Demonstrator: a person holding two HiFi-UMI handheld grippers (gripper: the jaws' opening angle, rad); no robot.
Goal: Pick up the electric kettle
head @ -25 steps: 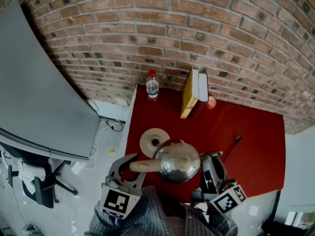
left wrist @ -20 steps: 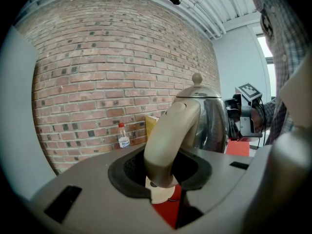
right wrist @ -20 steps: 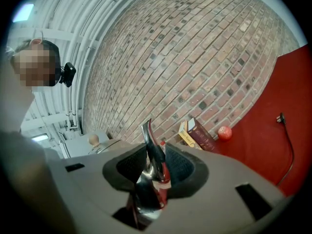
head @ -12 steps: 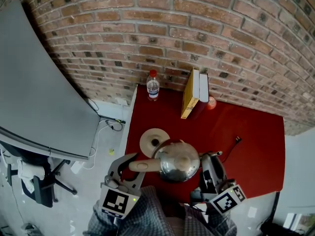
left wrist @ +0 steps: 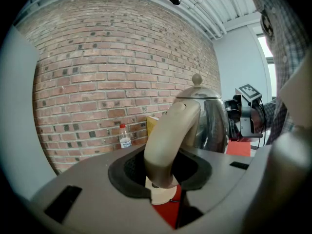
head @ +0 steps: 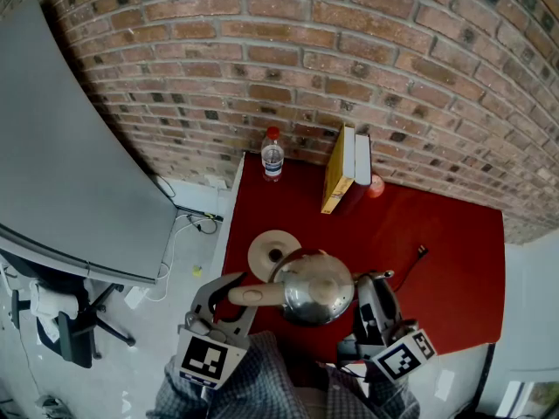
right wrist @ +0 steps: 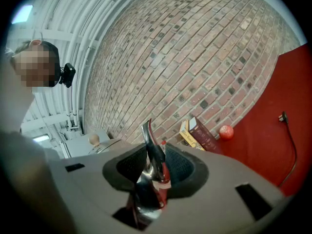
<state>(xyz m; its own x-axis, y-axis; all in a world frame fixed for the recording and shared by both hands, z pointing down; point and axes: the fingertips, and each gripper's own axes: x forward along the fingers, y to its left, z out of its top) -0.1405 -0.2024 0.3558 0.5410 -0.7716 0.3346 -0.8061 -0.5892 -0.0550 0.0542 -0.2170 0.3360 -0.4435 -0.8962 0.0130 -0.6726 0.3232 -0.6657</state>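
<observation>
Change: nothing has moved since a second ago; kettle and both tongs sit where they were.
Wall (head: pixel 349 77): brick, well beyond both tongs.
Grey panel (head: pixel 70 147): far out to the left of the left tongs.
Table (head: pixel 454 260): red top, under and ahead of both tongs.
Kettle (head: pixel 314 288): steel, with a knob on its lid, between the two tongs and off its base.
Left tongs (head: pixel 238 297): clamped on the handle (left wrist: pixel 168 135), which fills the gap between the pads in the left gripper view (left wrist: pixel 161 167).
Right tongs (head: pixel 371 295): clamped on the spout (right wrist: pixel 152 150), which stands up between the pads in the right gripper view (right wrist: pixel 153 167).
Base (head: pixel 266 250): cream disc on the table, just beyond the left tongs' tips, partly under the kettle's edge.
Books (head: pixel 347 164): two standing on end against the wall, well ahead of the right tongs.
Bottle (head: pixel 272 154): red cap, upright by the wall, well ahead of the left tongs.
Ball (head: pixel 376 183): small, red, touching the books on the right tongs' side.
Plug (head: pixel 422 251): black, on its cord, lying ahead of the right tongs and to their right.
</observation>
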